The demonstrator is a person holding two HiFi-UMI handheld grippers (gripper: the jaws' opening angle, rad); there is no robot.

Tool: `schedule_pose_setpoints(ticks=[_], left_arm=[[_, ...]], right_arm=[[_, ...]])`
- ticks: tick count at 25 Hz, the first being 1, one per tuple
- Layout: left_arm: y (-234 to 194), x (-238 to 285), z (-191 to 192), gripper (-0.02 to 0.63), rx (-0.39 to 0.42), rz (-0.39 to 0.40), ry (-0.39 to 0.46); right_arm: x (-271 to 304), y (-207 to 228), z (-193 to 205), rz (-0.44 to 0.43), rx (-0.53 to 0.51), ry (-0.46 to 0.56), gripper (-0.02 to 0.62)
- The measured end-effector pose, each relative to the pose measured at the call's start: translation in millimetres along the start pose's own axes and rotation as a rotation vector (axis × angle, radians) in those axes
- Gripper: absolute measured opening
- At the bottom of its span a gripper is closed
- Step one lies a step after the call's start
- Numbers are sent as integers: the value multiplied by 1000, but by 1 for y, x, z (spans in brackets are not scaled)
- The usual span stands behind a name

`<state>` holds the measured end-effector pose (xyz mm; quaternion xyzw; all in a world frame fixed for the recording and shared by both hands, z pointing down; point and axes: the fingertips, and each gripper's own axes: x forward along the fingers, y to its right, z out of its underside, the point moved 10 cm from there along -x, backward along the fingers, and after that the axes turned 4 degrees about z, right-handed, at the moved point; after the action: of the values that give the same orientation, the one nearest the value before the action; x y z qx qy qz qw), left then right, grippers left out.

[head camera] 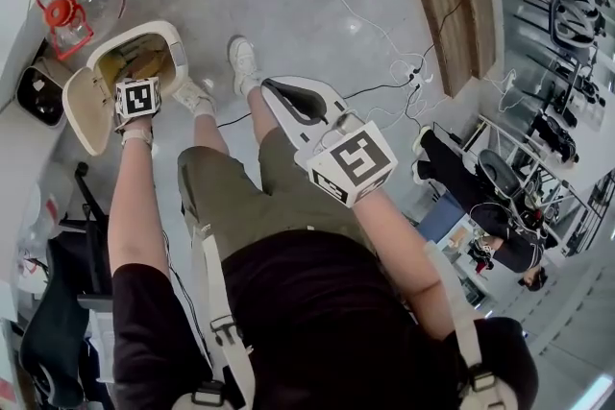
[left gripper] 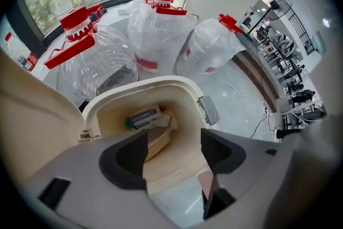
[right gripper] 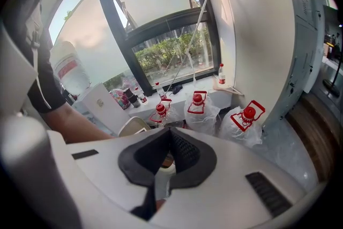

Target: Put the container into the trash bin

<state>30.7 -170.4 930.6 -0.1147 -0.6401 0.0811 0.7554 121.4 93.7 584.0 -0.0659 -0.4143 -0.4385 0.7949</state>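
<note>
Container sits down in the bin, left gripper pointing steeply down over it, jaws wide, empty; right gripper angled down, jaws together, holding nothing.

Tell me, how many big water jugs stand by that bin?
3, behind the bin in the left gripper view: a clear jug at left, a bagged jug in the middle, another bagged jug at right. None seems hidden.

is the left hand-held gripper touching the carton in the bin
Apart: left gripper view shows the left hand-held gripper open, empty, above the carton deep in the bin.
</note>
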Motion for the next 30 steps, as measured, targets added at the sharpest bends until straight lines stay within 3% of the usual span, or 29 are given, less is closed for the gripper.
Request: schedule_pose_setpoints(ticks=[5, 9, 14, 30], left_arm=[[6, -15, -2, 265, -1, -2, 10], [5, -26, -2, 174, -10, -13, 33], [10, -42, -1, 15, -40, -23, 96], [47, -119, 0, 8, -100, -9, 217]], right_arm=[[-3, 0, -7, -17, -15, 11, 15], [-5, -1, -14, -31, -35, 19, 15], [-8, -2, -20, -50, -61, 30, 15], [-31, -5, -42, -128, -137, 54, 15]])
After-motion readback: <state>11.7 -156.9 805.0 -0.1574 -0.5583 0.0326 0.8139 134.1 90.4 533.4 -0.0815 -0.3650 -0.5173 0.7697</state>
